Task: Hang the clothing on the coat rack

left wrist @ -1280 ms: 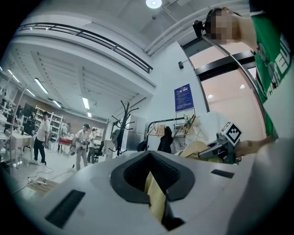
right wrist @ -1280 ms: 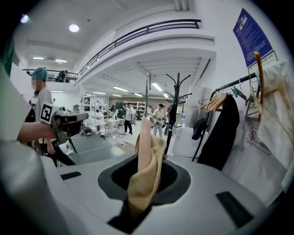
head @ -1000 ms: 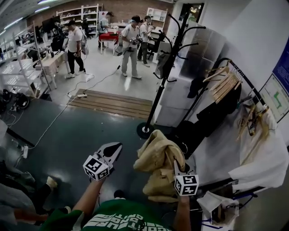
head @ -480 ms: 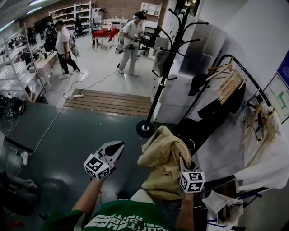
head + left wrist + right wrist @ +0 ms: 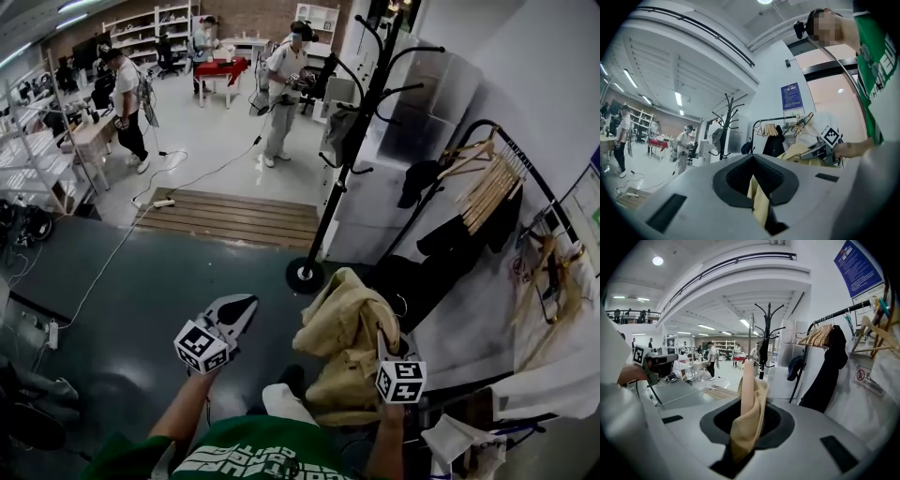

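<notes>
Since a second ago the coat rack [image 5: 342,178] stands slightly nearer, at upper centre. The right gripper [image 5: 380,342] clamps the tan jacket [image 5: 345,323], bunched low centre-right. The left gripper [image 5: 242,306], apart at its left, pinches a thin tan strip [image 5: 759,201]. White lettering on the green shirt [image 5: 253,459] is unreadable.

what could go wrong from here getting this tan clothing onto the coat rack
The right gripper holds the tan garment by one small fold while the bulk is bunched beside it, so it may slip out. The left gripper pinches only a thin strip of it, a weak backup. The coat rack is a slim pole on a round base, with a grey item hanging; a pull could rock it.
</notes>
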Action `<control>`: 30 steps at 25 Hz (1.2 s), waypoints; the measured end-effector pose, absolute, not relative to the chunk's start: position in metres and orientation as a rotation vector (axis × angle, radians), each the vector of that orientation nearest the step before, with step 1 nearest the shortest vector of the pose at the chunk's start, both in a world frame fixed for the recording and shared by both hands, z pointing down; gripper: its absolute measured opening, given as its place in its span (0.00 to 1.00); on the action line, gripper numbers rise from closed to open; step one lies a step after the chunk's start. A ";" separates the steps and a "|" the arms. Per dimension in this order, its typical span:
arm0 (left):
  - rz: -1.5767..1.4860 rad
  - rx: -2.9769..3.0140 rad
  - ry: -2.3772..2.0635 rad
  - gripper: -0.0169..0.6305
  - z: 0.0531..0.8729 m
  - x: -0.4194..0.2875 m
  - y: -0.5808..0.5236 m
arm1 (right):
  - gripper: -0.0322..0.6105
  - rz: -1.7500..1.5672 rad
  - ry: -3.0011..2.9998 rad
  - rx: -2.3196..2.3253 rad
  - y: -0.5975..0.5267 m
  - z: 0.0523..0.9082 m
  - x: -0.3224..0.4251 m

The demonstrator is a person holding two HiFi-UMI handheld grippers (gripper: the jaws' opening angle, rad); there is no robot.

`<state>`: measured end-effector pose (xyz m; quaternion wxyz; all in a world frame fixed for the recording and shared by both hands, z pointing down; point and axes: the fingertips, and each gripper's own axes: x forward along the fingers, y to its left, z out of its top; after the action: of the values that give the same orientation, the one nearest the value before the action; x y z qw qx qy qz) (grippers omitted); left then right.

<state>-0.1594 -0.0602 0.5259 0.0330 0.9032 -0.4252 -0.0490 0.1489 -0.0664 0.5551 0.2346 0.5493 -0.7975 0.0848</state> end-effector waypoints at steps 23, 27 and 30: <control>-0.111 2.789 -1.286 0.03 0.517 -0.145 -0.230 | 0.16 0.262 -2.186 1.515 -0.232 0.555 0.160; -0.112 2.796 -1.297 0.03 0.512 -0.137 -0.250 | 0.16 0.263 -2.198 1.506 -0.253 0.554 0.163; -0.118 2.810 -1.296 0.03 0.508 -0.126 -0.266 | 0.16 0.262 -2.209 1.505 -0.269 0.551 0.168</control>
<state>-0.1262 -0.2661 0.5084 0.0223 0.9073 -0.4182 -0.0382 0.1681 -0.2688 0.5510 0.2260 0.5459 -0.8012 0.0949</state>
